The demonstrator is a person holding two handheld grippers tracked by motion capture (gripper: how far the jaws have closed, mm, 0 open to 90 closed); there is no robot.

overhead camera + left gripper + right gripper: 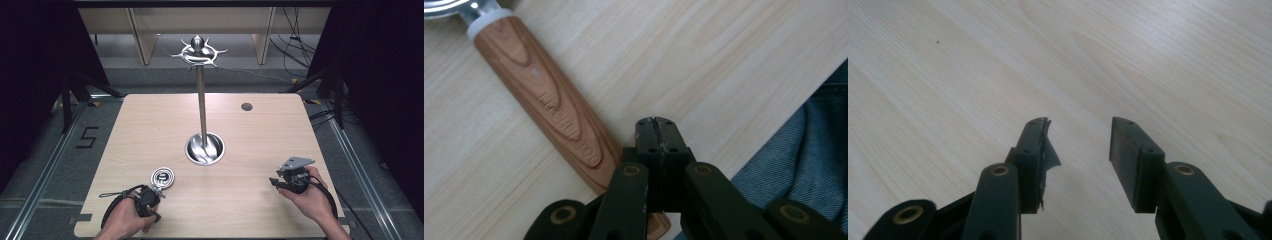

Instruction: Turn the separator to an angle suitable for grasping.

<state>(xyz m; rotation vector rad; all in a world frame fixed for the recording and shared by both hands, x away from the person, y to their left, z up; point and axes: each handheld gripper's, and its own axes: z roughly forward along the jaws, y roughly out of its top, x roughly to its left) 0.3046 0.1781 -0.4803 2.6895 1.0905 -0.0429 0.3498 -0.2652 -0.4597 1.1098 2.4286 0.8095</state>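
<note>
A utensil with a round metal head (pixel 163 177) and a wooden handle (pixel 549 107) lies on the table near the front left. My left gripper (pixel 152 197) (pixel 655 122) rests just right of the handle, shut, with nothing between its jaws. The handle's lower end passes under the gripper body. A tall metal stand (pixel 202 107) with a round shiny base (pixel 204 148) and a crown of hooks (pixel 198 50) rises from the table's middle. At the front right, my right gripper (pixel 280 181) (pixel 1080 127) hovers open over bare wood; a torn bit of pad hangs from its left jaw.
The light wooden table (pixel 260 135) has a small round grommet (pixel 246 106) at the back right. Its front edge runs close to both hands, with blue denim (pixel 804 150) just past it. Dark frames and cables surround the table.
</note>
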